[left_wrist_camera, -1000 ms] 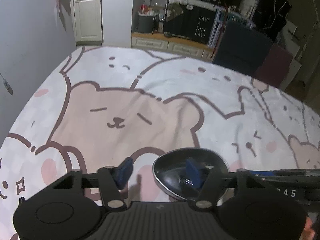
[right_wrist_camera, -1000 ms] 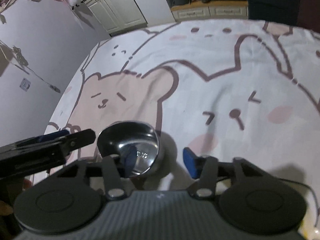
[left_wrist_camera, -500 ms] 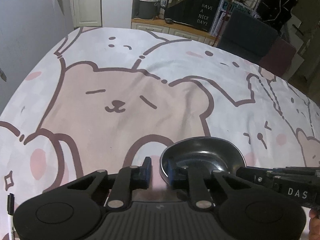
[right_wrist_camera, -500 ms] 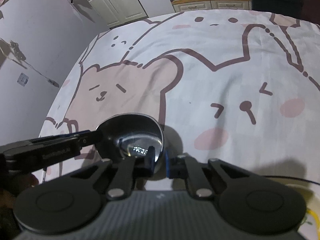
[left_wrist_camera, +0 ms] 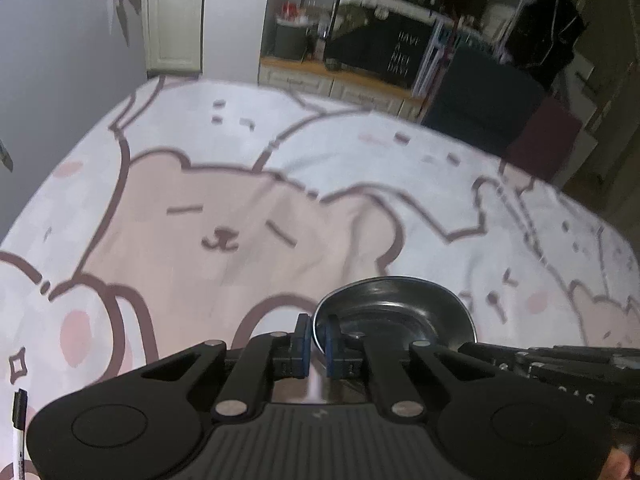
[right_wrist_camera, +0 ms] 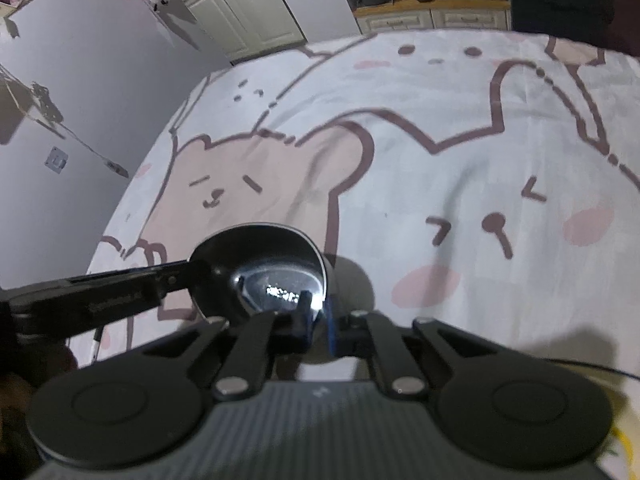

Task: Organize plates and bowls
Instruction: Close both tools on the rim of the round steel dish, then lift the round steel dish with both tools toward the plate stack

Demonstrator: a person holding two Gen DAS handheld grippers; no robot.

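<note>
A single metal bowl (left_wrist_camera: 394, 312) sits near the near edge of the bed (left_wrist_camera: 240, 200), on a sheet printed with pale cartoon bears. The bowl holds nothing; its shiny inside only throws back a bright patch of light, plain in the right wrist view (right_wrist_camera: 260, 268).

The left gripper (left_wrist_camera: 316, 344) has its jaws pinching the bowl's rim on its left side, one blue pad outside the wall and the other inside. The right gripper (right_wrist_camera: 318, 316) has its jaws pinching the rim on the opposite side in the same manner, one pad inside the bowl, one outside. In the right wrist view the left gripper (right_wrist_camera: 188, 268) reaches in from the left edge of the picture and meets the bowl's rim. In the left wrist view the right gripper's dark body crosses the lower right, ending at the bowl.

Whether the bowl's base touches the sheet or hangs just above it cannot be told; a dark shadow lies beside it on the sheet. The near part of the bowl is hidden behind each gripper's body. A marker pen (left_wrist_camera: 18, 428) lies at the near left edge of the bed, cut off by the frame. The left wrist view is somewhat blurred. Kitchen cabinets (right_wrist_camera: 240, 12) and dark furniture (left_wrist_camera: 480, 108) stand beyond the far edge of the bed.
</note>
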